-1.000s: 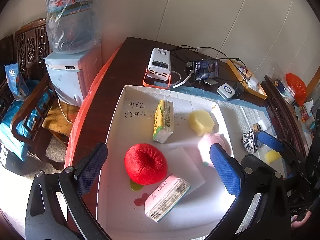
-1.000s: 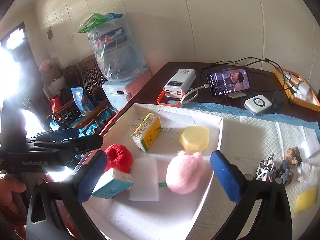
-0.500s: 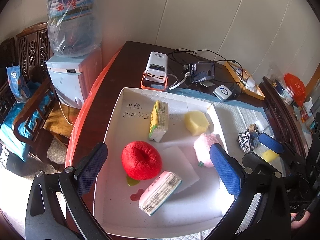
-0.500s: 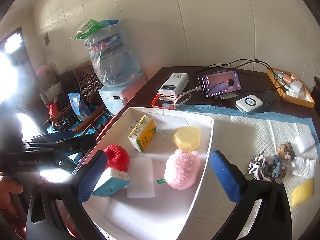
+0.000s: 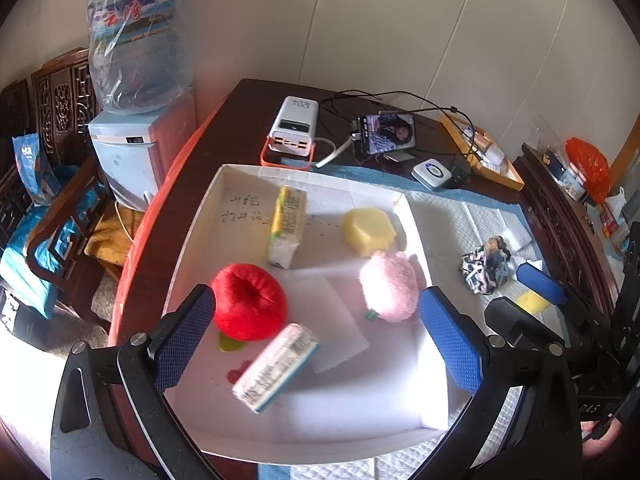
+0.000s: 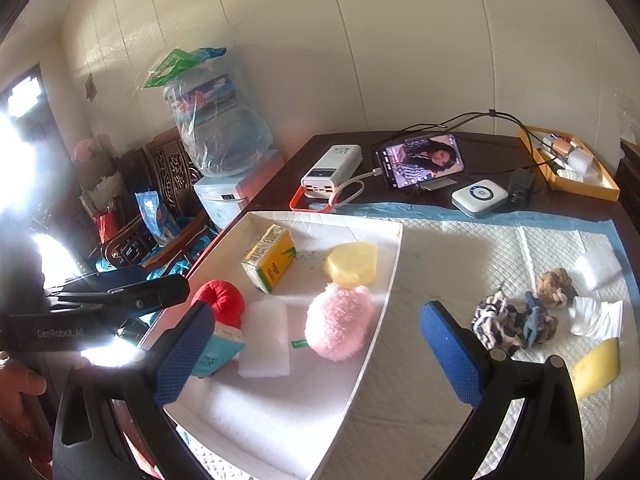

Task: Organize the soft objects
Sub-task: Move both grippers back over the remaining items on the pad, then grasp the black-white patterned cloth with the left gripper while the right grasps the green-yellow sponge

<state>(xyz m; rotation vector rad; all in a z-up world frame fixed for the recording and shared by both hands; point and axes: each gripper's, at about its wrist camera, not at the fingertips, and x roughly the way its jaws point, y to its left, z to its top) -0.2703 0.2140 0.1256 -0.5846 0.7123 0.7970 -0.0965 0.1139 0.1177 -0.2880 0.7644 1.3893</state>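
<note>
Left gripper [image 5: 316, 344] and right gripper [image 6: 316, 356] both spread wide, nothing held, both hovering over the near end of the white tray [image 5: 200, 216]. Tray contents: red plush apple [image 5: 250, 300], pink pompom [image 5: 390, 286], yellow sponge [image 5: 368, 230], yellow-green pack [image 5: 286, 226], white foam sheet [image 5: 332, 320], and a wrapped tissue pack [image 5: 276, 366]. Right wrist alone shows the full loose pile on the quilted pad [image 6: 460, 248] beside the tray: scrunchies [image 6: 512, 322], white cloth [image 6: 594, 316], yellow wedge [image 6: 596, 368].

Your right tool [image 6: 316, 354] hangs wide apart over the white tray [image 6: 390, 276]; pink pompom [image 6: 339, 322] lies inside, scrunchies [image 6: 514, 322] on the quilted pad [image 6: 448, 256].
</note>
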